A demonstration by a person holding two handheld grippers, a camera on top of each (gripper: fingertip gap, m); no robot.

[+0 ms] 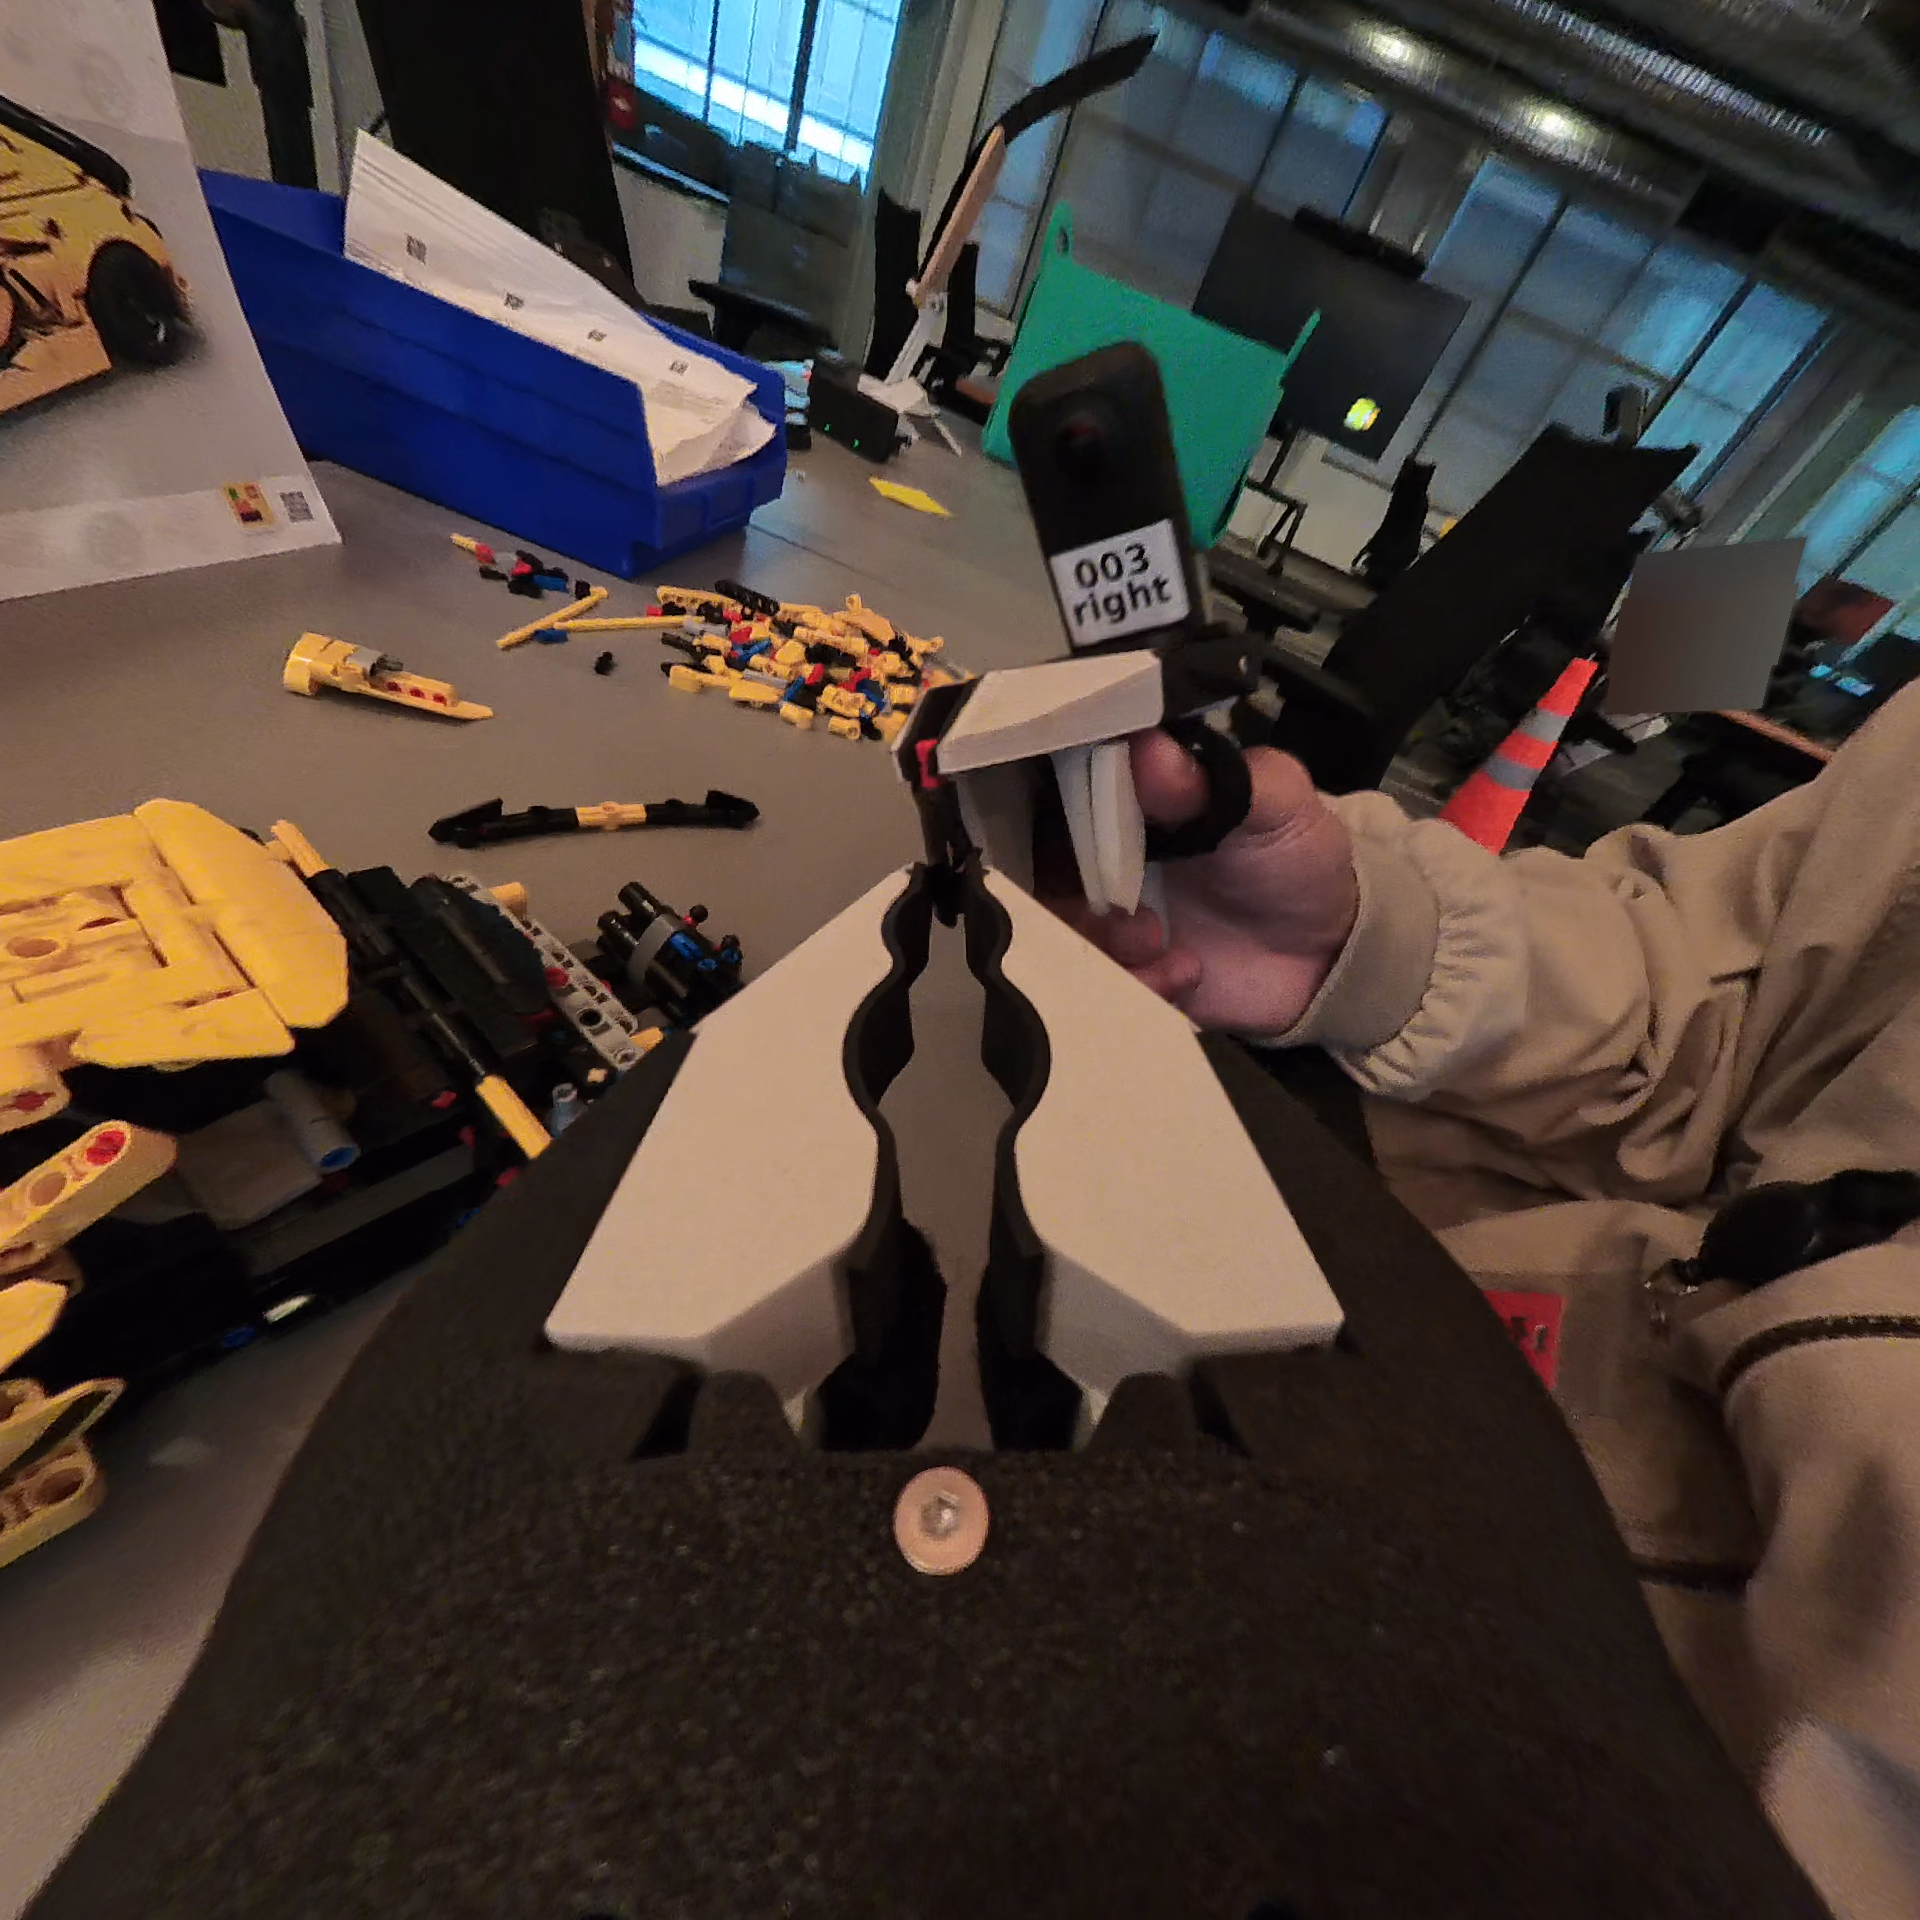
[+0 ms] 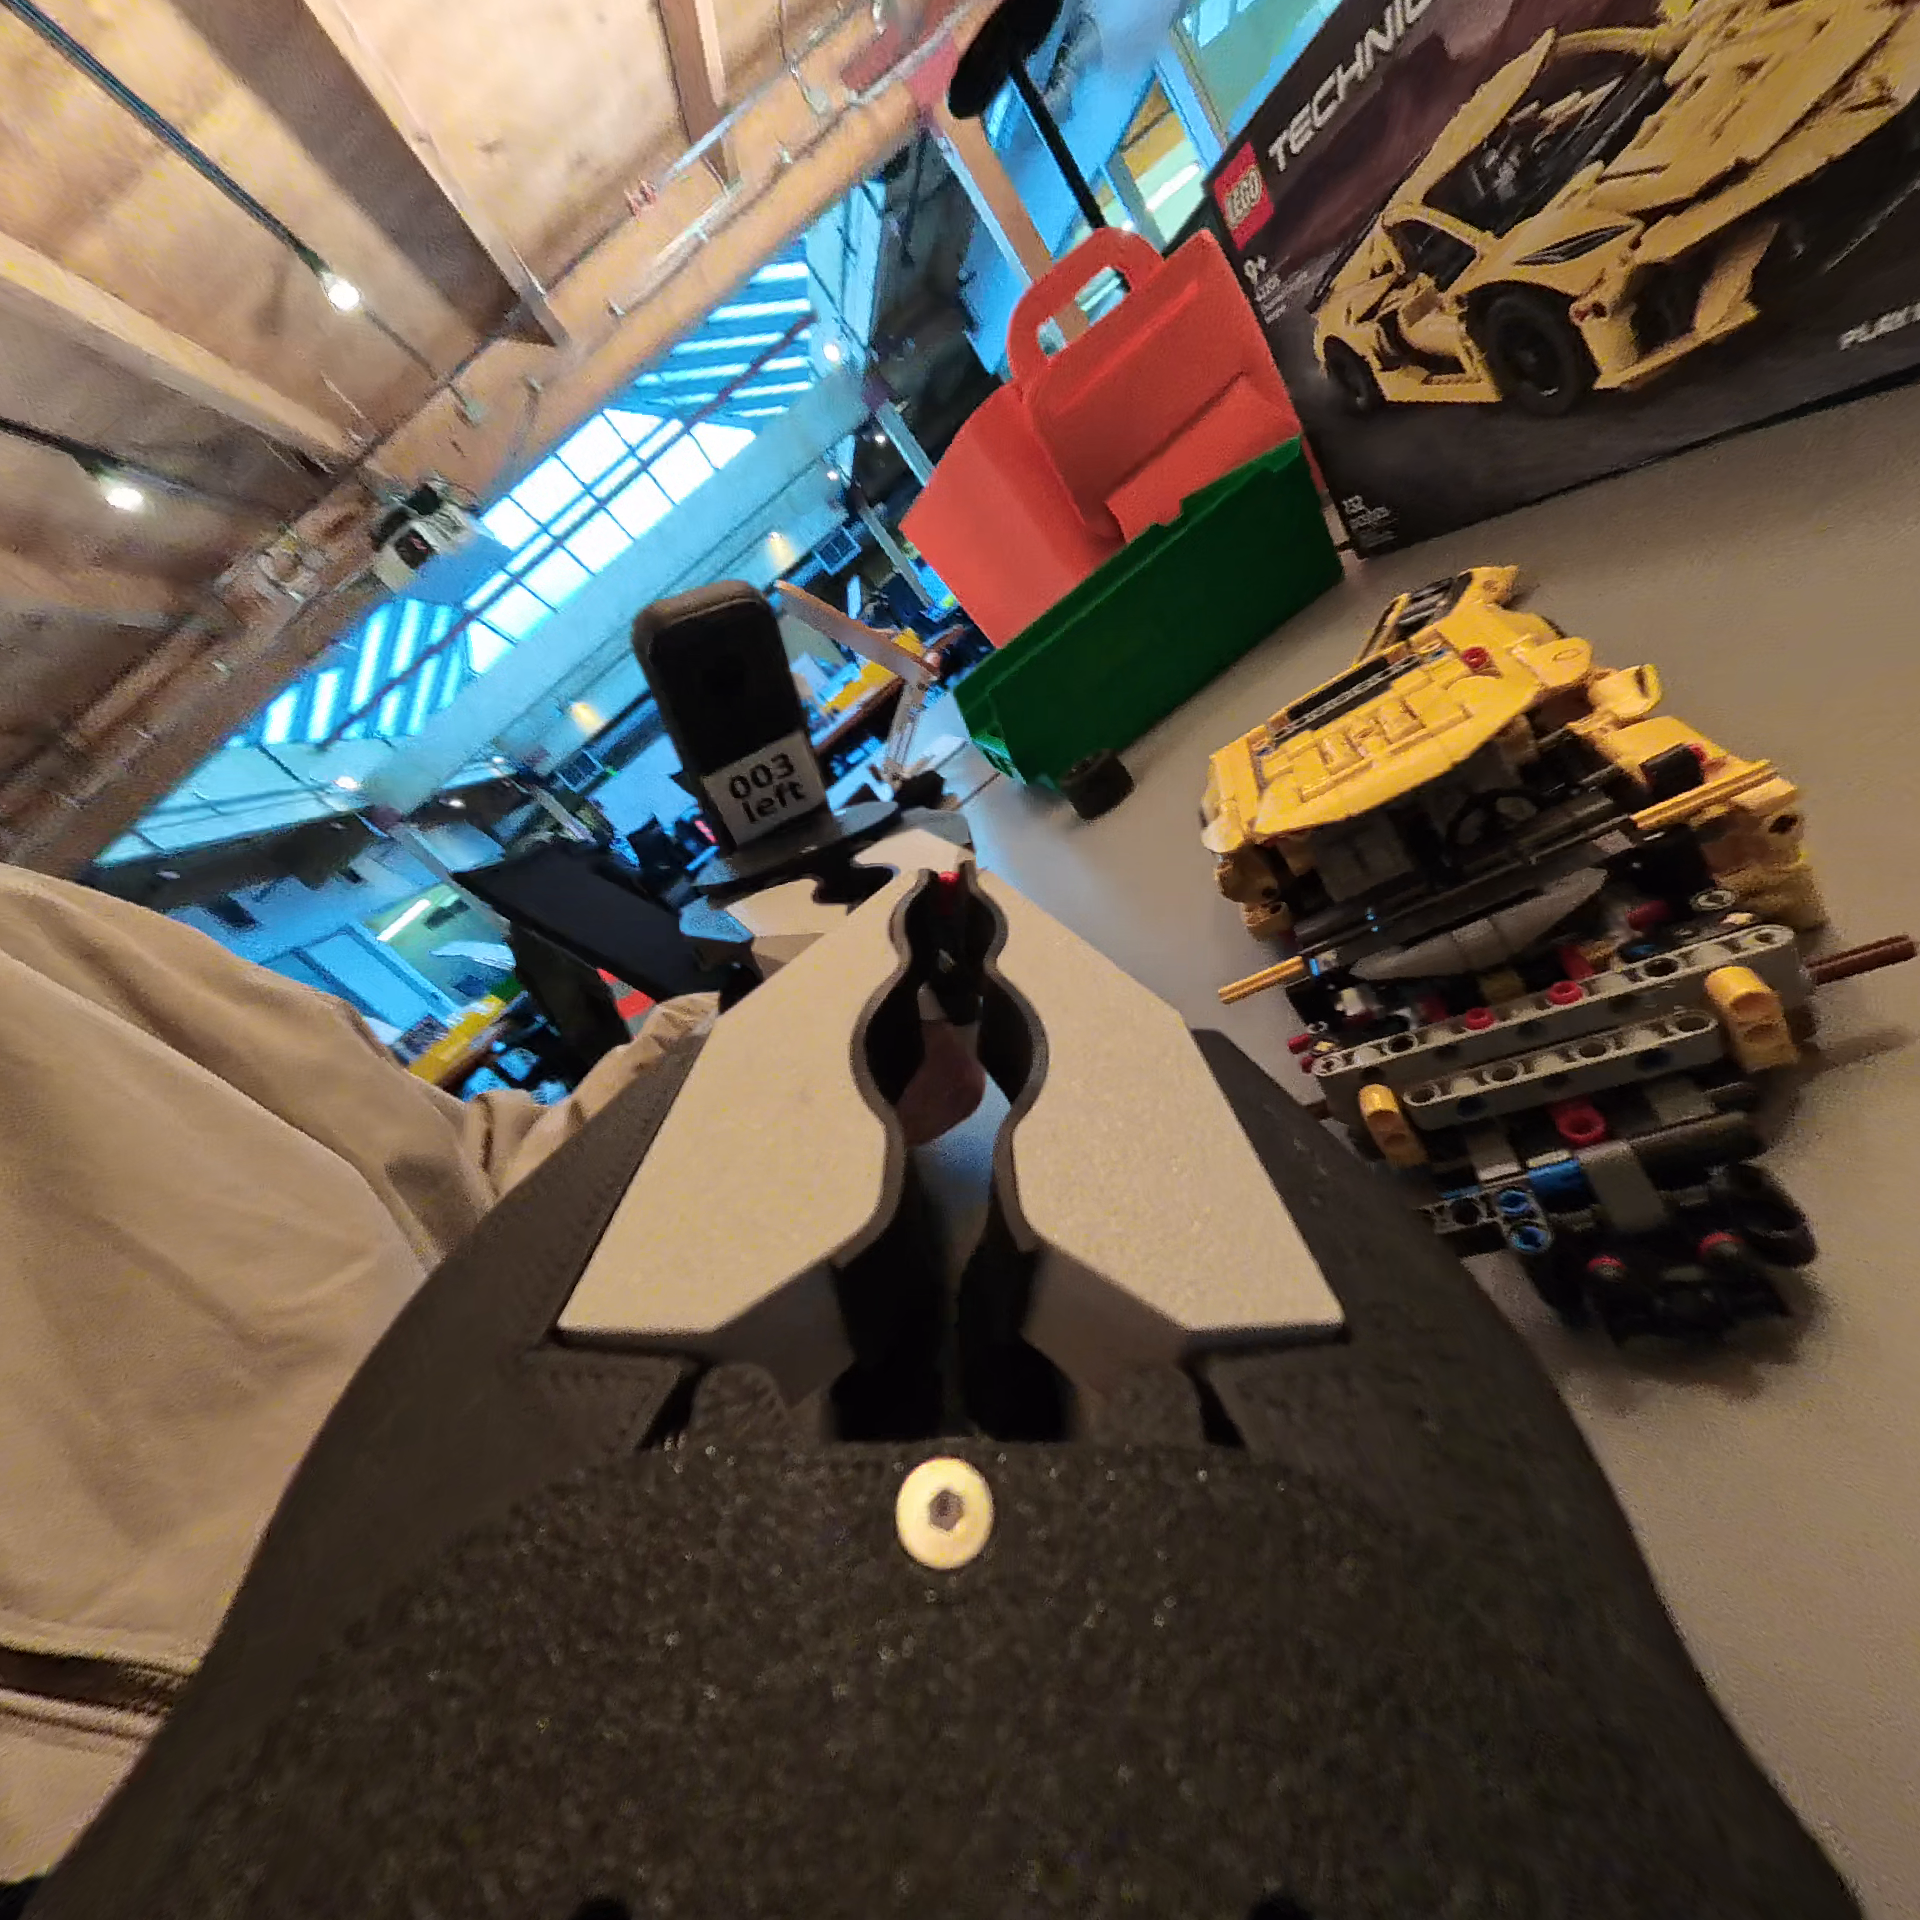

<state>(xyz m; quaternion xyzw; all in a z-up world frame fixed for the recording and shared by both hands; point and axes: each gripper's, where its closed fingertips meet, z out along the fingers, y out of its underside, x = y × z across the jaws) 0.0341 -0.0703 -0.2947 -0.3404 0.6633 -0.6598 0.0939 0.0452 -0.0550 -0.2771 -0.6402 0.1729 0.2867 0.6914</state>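
A small black brick part with a red pin (image 1: 940,821) is held in the air between both grippers. My left gripper (image 1: 945,891) is shut on its lower end. My right gripper (image 1: 928,764), held by a hand in a beige sleeve, grips its upper end from the right. In the right wrist view my right gripper (image 2: 943,896) is shut on the same black part (image 2: 958,982), with the red pin at the tips. The left gripper (image 2: 831,868) sits just beyond it. A partly built yellow brick car (image 1: 156,987) lies on the grey table, left of the grippers; it also shows in the right wrist view (image 2: 1507,883).
A pile of loose yellow, black and red bricks (image 1: 800,665), a black-and-yellow beam (image 1: 592,816) and a yellow sub-assembly (image 1: 374,681) lie on the table. A blue bin (image 1: 468,416) with papers and the set's box (image 2: 1610,260) stand behind. A red and green case (image 2: 1122,499) stands by a black wheel (image 2: 1099,787). The yellow sub-assembly (image 1: 374,681) is about 30 cm from both grippers' fingertips.
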